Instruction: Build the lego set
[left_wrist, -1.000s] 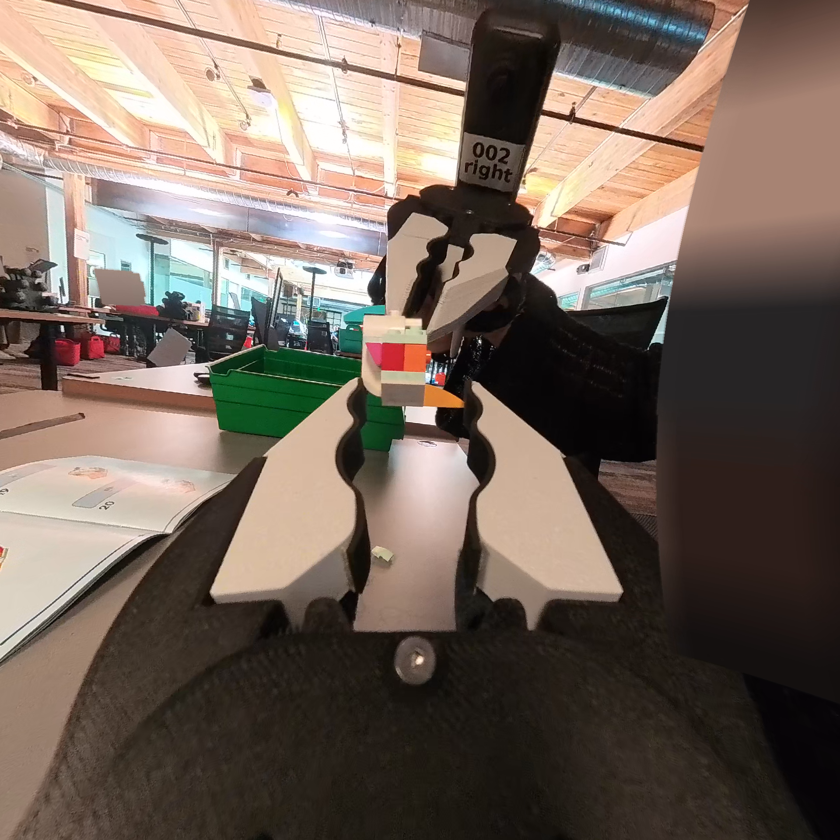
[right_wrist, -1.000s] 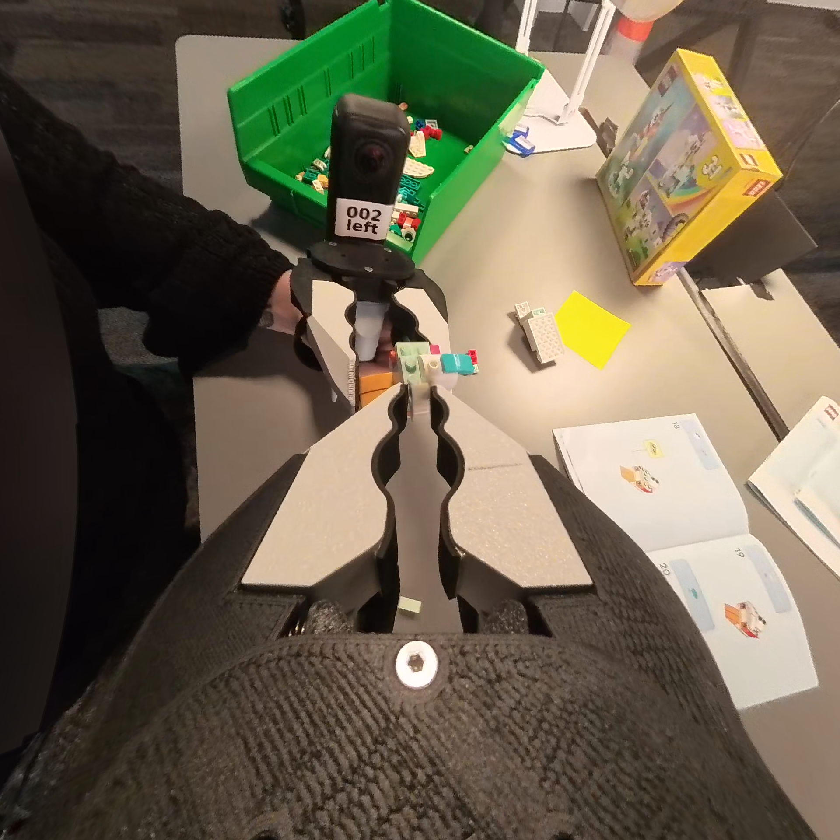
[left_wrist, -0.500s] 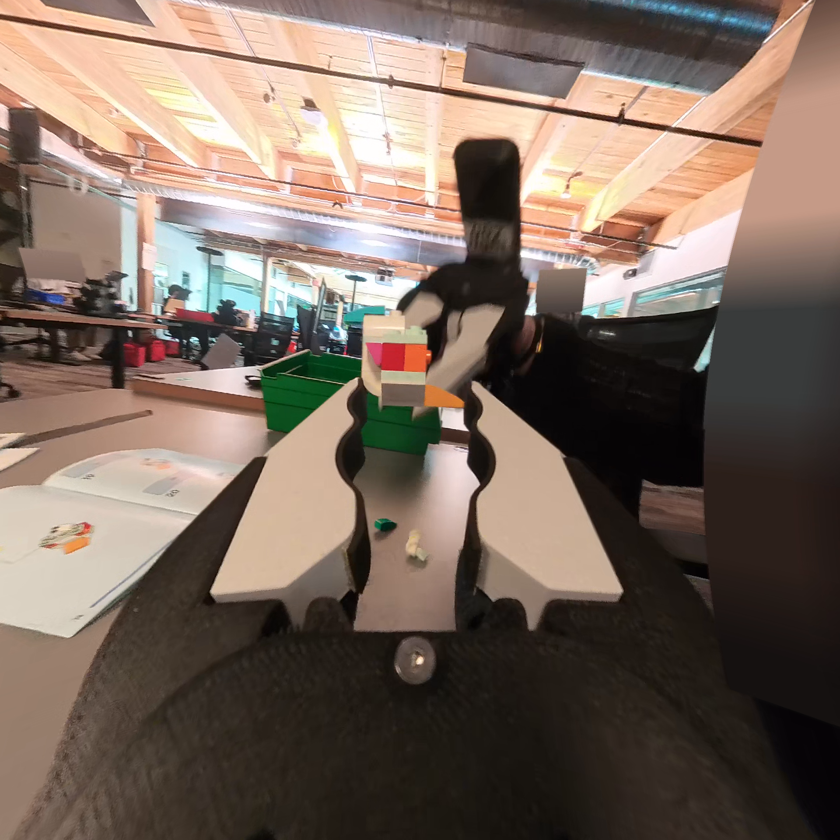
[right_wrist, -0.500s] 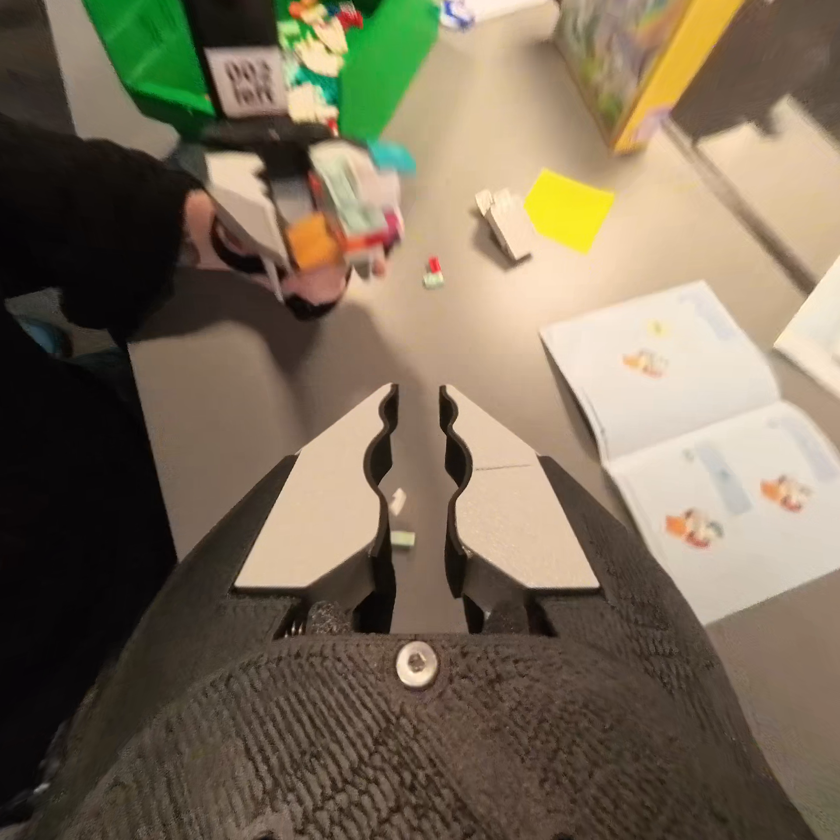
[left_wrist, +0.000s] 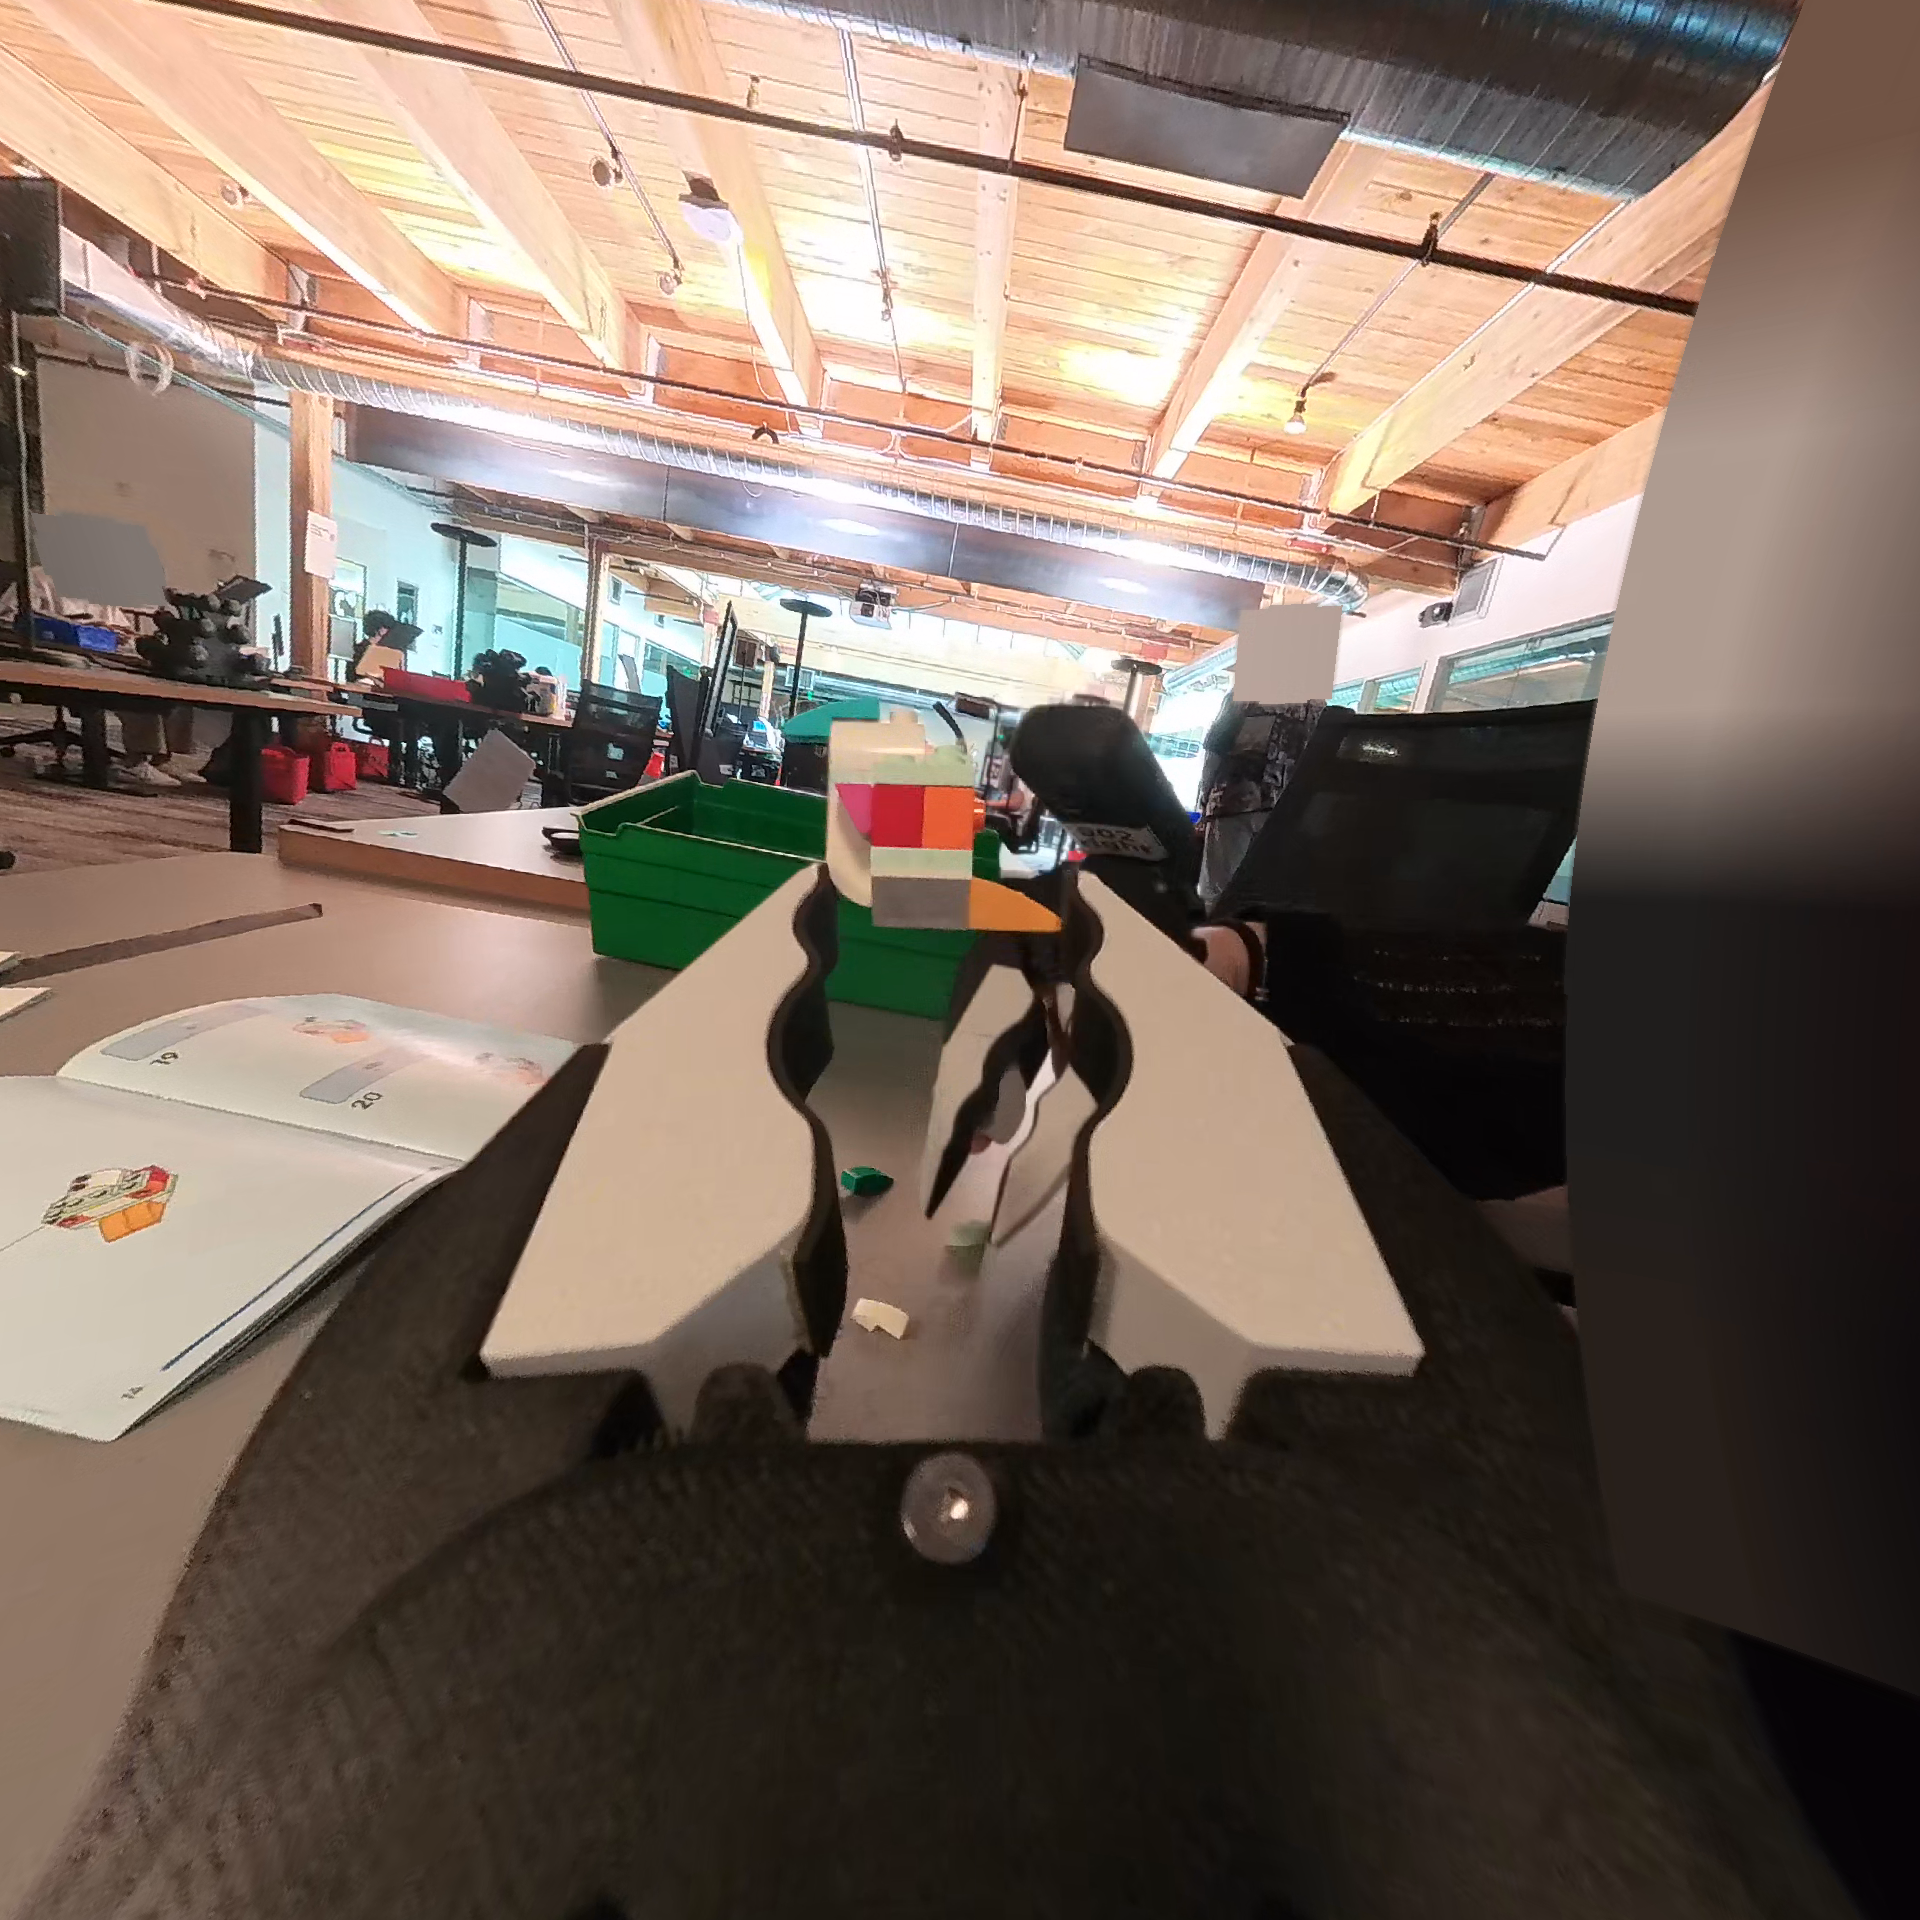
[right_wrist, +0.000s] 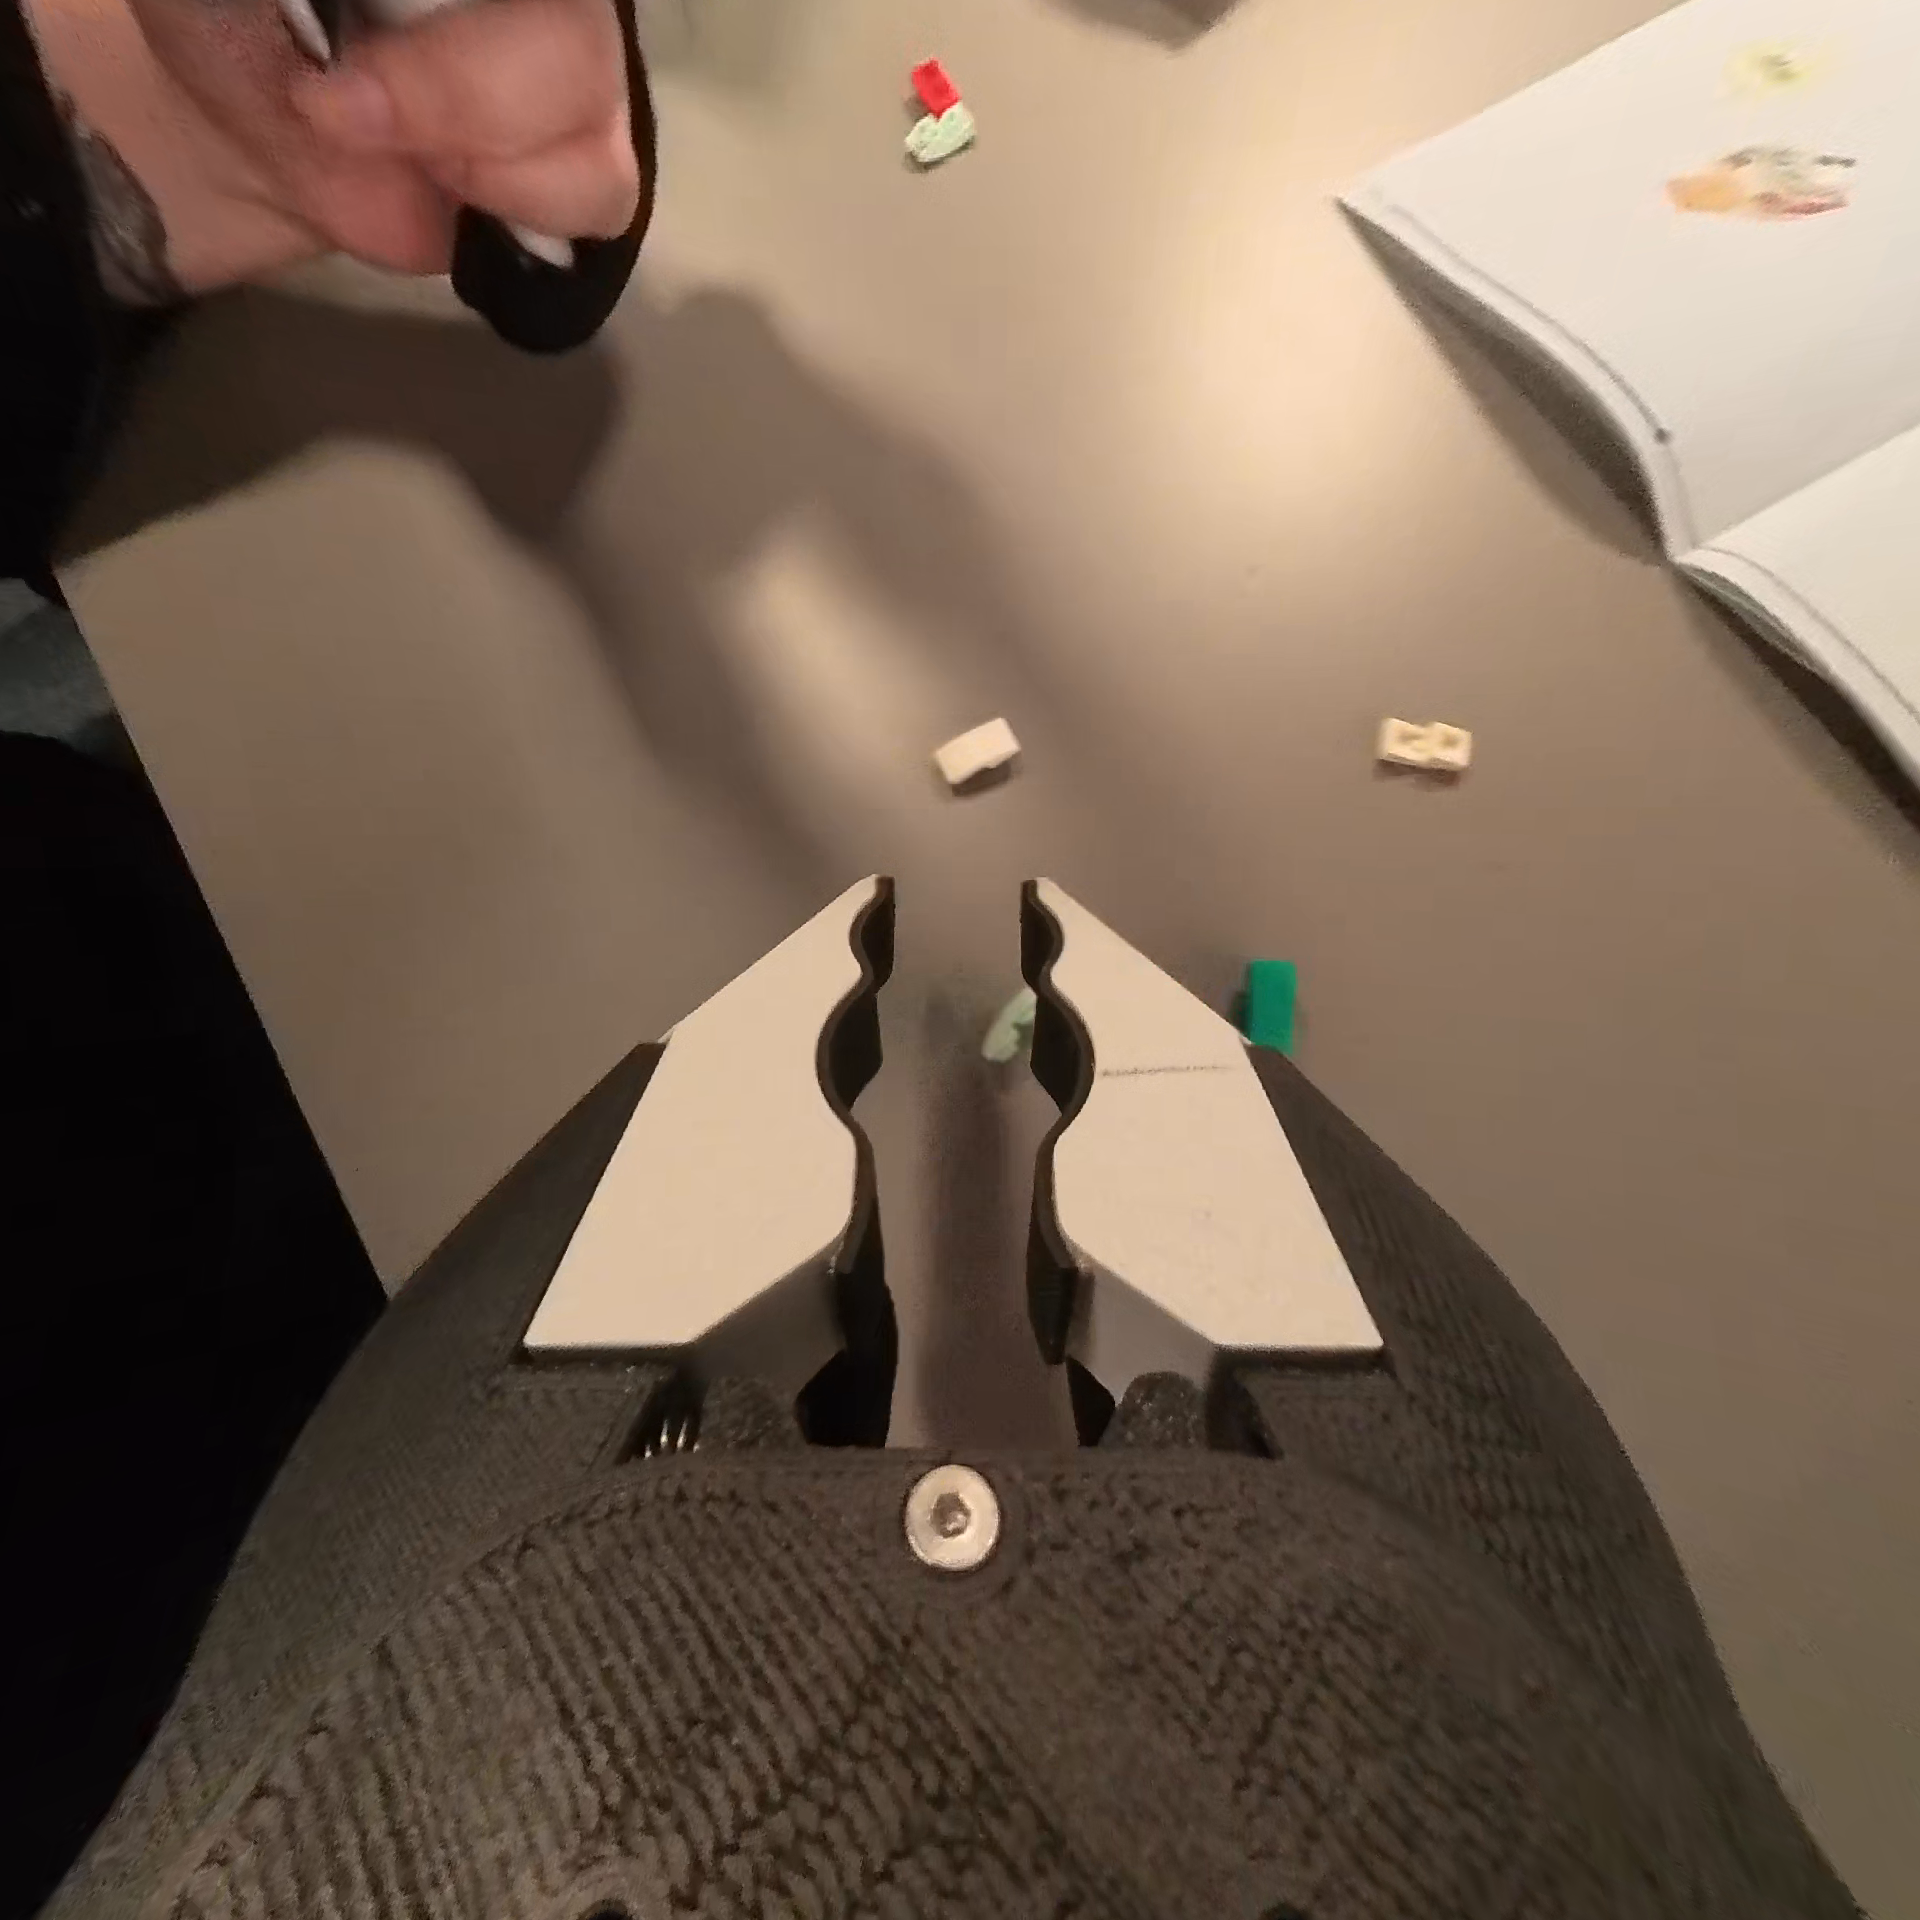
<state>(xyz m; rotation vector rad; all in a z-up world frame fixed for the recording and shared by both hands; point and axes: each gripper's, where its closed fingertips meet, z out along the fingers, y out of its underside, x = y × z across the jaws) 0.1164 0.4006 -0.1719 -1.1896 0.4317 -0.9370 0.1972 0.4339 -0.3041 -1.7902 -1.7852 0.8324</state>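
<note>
Bricks (right_wrist: 975, 755) scattered on table (right_wrist: 1195, 436); right jaws narrow, empty; left jaws holding model (left_wrist: 914, 831).

Bare table (right_wrist: 1195, 499) lies ahead of right gripper (right_wrist: 956, 894); white brick (right_wrist: 977, 753) at 12 o'clock, booklet (right_wrist: 1714, 343) at 2 o'clock.

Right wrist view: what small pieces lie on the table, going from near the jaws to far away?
Pale green piece and dark green brick nearest, then cream piece, cream plate, and farthest the red-and-mint pair.
</note>
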